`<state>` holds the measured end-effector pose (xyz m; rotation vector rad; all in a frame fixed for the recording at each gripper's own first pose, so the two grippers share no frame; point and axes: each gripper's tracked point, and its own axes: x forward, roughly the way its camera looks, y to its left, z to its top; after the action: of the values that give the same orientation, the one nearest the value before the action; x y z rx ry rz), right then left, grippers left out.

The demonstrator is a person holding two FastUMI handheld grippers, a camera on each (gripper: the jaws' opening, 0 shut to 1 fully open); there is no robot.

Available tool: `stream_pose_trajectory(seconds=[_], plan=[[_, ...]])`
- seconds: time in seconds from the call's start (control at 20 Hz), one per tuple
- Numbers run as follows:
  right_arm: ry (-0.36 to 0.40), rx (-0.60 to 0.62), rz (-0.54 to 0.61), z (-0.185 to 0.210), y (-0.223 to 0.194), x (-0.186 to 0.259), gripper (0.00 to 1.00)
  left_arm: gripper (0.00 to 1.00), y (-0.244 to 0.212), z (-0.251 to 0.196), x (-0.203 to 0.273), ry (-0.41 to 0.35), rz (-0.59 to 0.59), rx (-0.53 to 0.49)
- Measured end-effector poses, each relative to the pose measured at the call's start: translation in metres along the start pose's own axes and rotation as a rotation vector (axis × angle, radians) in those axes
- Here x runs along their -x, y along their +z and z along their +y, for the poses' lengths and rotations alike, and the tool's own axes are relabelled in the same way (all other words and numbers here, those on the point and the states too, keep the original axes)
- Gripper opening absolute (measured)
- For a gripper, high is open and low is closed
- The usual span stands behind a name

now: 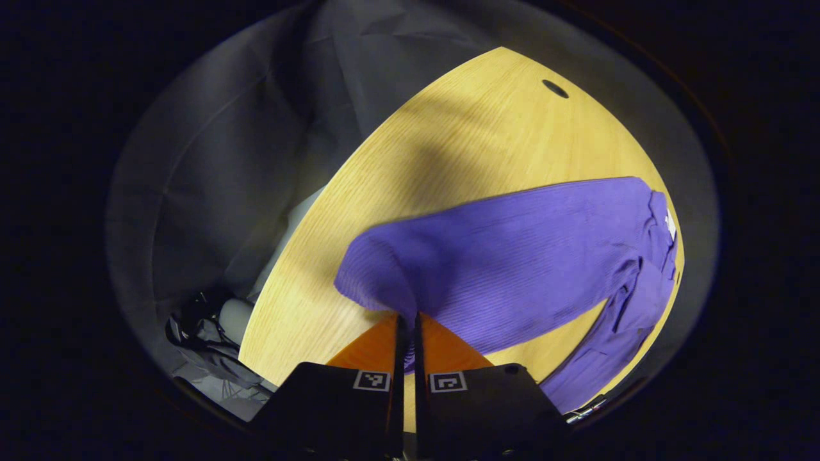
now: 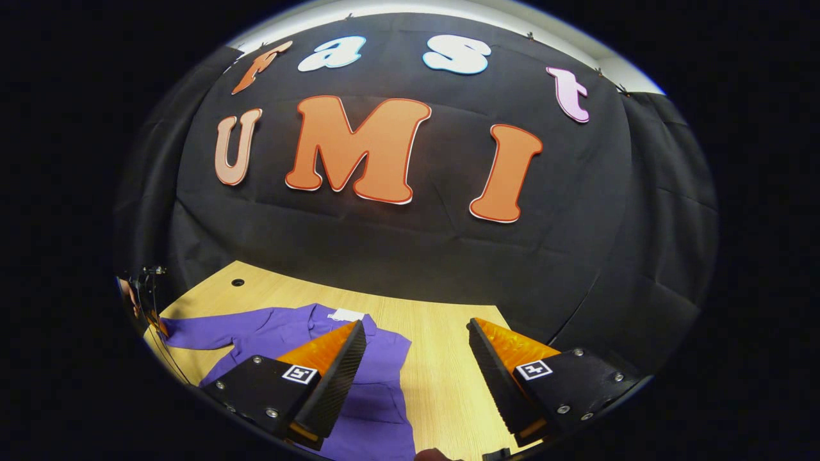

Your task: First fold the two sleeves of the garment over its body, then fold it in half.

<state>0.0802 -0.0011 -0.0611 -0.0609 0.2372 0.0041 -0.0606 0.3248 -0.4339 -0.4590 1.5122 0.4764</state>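
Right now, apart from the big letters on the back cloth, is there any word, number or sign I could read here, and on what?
White tag at the purple garment's collar: too small to read.
Square black-and-white markers on the left claw and right claw: patterns, no words.
Wooden table: no text.

The left gripper view looks steeply down from close above the wooden surface [image 1: 448,160], its gripper [image 1: 407,333] right at a purple garment [image 1: 512,256]. The right gripper view sits low near the surface [image 2: 442,378], facing level toward the booth's black wall. Both views share the garment and the surface.
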Motion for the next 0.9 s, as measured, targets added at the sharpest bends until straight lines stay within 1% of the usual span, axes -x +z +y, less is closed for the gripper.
stream_pose_trajectory(seconds=[0.05, 0.1, 0.4, 0.5, 0.7, 0.9], plan=[[0.000, -0.005, -0.002, -0.002, 0.001, -0.001, 0.96, 0.08, 0.001, -0.003, 0.010, 0.015, -0.011, -0.012], [0.003, -0.007, -0.004, -0.003, 0.002, -0.002, 0.96, 0.08, 0.002, -0.009, 0.017, 0.013, -0.016, -0.030], [0.009, 0.010, -0.021, -0.010, 0.003, 0.000, 0.96, 0.08, 0.018, -0.065, 0.063, -0.033, -0.108, -0.162], [0.000, 0.019, -0.026, -0.016, 0.001, 0.002, 0.96, 0.08, 0.030, -0.078, 0.076, 0.001, -0.142, -0.220], [-0.012, 0.018, -0.029, -0.028, -0.007, 0.011, 0.96, 0.08, 0.035, -0.128, 0.104, -0.039, -0.181, -0.298], [-0.003, -0.020, -0.011, -0.037, -0.026, 0.016, 0.96, 0.08, 0.035, -0.182, 0.126, -0.079, -0.225, -0.370]])
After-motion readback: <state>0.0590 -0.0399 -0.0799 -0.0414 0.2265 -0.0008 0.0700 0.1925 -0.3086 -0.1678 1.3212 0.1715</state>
